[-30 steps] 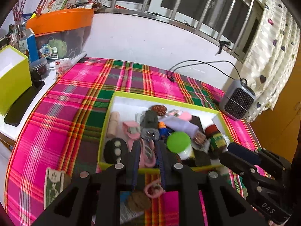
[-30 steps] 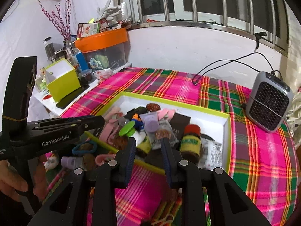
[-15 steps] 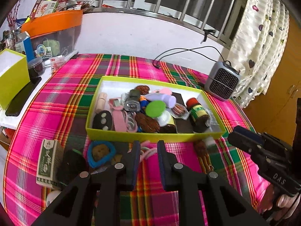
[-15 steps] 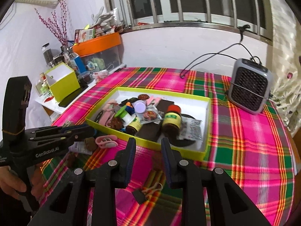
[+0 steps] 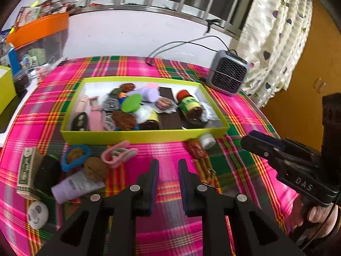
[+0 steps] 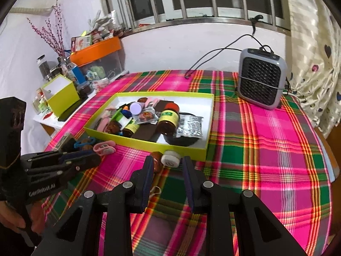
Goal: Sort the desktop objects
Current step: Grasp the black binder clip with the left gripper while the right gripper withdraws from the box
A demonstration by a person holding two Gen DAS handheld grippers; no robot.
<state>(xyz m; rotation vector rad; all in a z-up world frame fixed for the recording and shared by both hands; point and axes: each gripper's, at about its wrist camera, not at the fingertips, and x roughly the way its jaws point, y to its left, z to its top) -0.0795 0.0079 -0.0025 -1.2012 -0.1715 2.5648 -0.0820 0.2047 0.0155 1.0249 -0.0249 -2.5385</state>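
On the counter (image 5: pixel 191 68), covered with a pink and green plaid cloth, a yellow-green tray (image 5: pixel 145 135) sits in the middle, crowded with small things: a brown jar with a red cap (image 5: pixel 188 104), a green lid (image 5: pixel 131 103), a lilac tube (image 5: pixel 149 92) and a black remote (image 5: pixel 80 122). More things lie on the cloth in front of the tray's near wall: a pink clip (image 5: pixel 118 153), a blue heart-shaped ring (image 5: pixel 74 156), a lilac tube on its side (image 5: pixel 77 186), a green and white carton (image 5: pixel 27 170), a small white cap (image 5: pixel 206 140) just beside the tray's right corner, and a reddish-brown packet (image 5: pixel 195 148) next to it.

The left tool (image 5: pixel 168 170) hangs above bare cloth, its jaws narrow with a slim gap and nothing between them. The right tool (image 6: pixel 167 170) hovers near the white cap (image 6: pixel 170 159) and the packet, its jaws somewhat wider apart and also empty; neither touches anything. A hand (image 5: pixel 317 215) grips the right tool's handle at the far right of the left view. A grey fan heater (image 6: pixel 261 81) stands at the back right of the counter, well apart from the tray, and an orange-lidded bin (image 6: pixel 98 53) sits against the wall to the left.
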